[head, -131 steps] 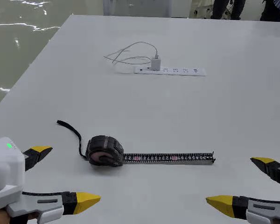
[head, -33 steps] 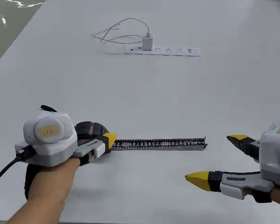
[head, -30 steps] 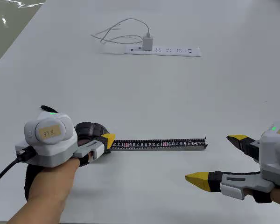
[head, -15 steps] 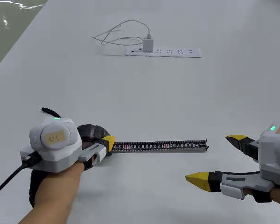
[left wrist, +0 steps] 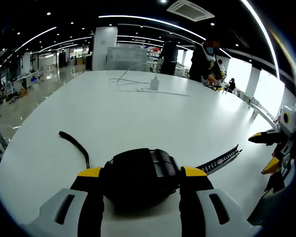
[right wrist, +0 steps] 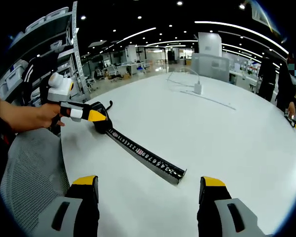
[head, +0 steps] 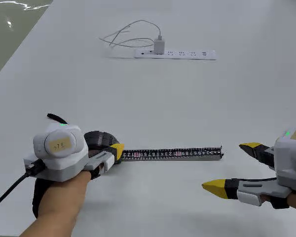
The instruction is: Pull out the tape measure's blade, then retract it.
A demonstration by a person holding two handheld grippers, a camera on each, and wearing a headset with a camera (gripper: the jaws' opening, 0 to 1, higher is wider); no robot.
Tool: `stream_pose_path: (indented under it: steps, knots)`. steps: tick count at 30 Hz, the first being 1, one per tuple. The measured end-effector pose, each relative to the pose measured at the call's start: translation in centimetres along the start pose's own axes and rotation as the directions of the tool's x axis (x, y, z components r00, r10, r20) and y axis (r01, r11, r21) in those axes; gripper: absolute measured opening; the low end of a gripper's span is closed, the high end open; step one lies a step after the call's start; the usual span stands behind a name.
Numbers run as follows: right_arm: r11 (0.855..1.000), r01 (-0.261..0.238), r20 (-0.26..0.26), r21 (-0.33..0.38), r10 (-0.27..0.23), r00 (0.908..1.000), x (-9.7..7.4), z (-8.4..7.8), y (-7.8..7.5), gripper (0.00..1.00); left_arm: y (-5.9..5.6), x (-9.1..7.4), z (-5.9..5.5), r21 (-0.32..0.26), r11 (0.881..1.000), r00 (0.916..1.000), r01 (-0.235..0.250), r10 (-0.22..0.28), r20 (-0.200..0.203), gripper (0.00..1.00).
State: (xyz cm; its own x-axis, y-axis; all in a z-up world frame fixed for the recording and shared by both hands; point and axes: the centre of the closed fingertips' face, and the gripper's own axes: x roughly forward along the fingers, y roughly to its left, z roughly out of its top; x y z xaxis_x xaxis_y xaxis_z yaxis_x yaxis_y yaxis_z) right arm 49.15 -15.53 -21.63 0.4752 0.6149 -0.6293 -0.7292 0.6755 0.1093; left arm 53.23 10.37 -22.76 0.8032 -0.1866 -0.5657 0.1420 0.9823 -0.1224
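The left hand-held gripper [left wrist: 140,174] clamps the tape measure [head: 97,139] on the near part of the table [head: 187,98]. Its blade [head: 172,153] lies flat, pulled out toward the right hand-held gripper [head: 223,166], whose jaws are wide, near the tip and touching nothing. A black strap [head: 54,118] trails behind the case. Far back sits a power strip [head: 175,53] with a charger [head: 159,47] and a looped cable [head: 128,39] — well apart. The table is white; a glossy floor [head: 10,24] and shelves [right wrist: 44,29] lie beyond.
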Motion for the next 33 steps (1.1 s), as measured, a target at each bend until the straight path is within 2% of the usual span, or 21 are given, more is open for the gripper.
stream_pose_path:
  steps: [3, 9, 14, 19, 23, 24, 30, 31, 33]
  knots:
    - [0.999, -0.011, -0.001, -0.033, 0.011, 0.9999, 0.2, -0.1, -0.6, 0.75, 0.0, 0.0, 0.0, 0.002, 1.000, 1.0000, 0.000, 0.000, 0.003, 0.57]
    - [0.994, -0.031, -0.042, -0.100, 0.027, 0.9988, 0.9, -0.6, -2.3, 0.64, -0.1, 0.0, 0.0, 0.003, 1.000, 1.0000, 0.001, -0.001, 0.001, 0.57]
    - [0.984, -0.075, -0.070, -0.164, 0.064, 0.9955, 1.7, -0.8, -3.1, 0.56, -0.2, 0.1, 0.0, 0.003, 1.000, 1.0000, 0.001, -0.001, -0.005, 0.57]
    - [0.960, -0.130, -0.086, -0.248, 0.111, 0.9900, 2.5, -1.0, -3.5, 0.47, -0.2, 0.1, 0.0, 0.002, 1.000, 1.0000, 0.004, -0.004, -0.007, 0.57]
    - [0.925, -0.213, -0.107, -0.314, 0.189, 0.9762, 2.9, -1.2, -3.1, 0.36, -0.2, 0.1, 0.0, 0.001, 1.000, 1.0000, 0.003, -0.003, -0.008, 0.57]
    - [0.925, -0.217, -0.110, -0.313, 0.192, 0.9752, 2.9, -1.3, -3.2, 0.35, -0.2, 0.1, 0.0, 0.001, 1.000, 1.0000, 0.003, -0.003, -0.008, 0.57]
    - [0.899, -0.272, -0.129, -0.343, 0.241, 0.9618, 3.2, -1.1, -3.6, 0.29, -0.2, 0.2, 0.0, 0.000, 1.000, 0.9999, 0.004, -0.004, -0.009, 0.57]
    - [0.892, -0.275, -0.140, -0.358, 0.239, 0.9607, 3.3, -1.2, -3.8, 0.28, -0.2, 0.2, 0.0, 0.001, 1.000, 0.9999, 0.005, -0.005, -0.009, 0.57]
    - [0.874, -0.308, -0.176, -0.376, 0.259, 0.9498, 3.4, -1.7, -3.9, 0.27, -0.1, 0.3, 0.0, 0.000, 1.000, 0.9999, 0.005, -0.005, -0.010, 0.57]
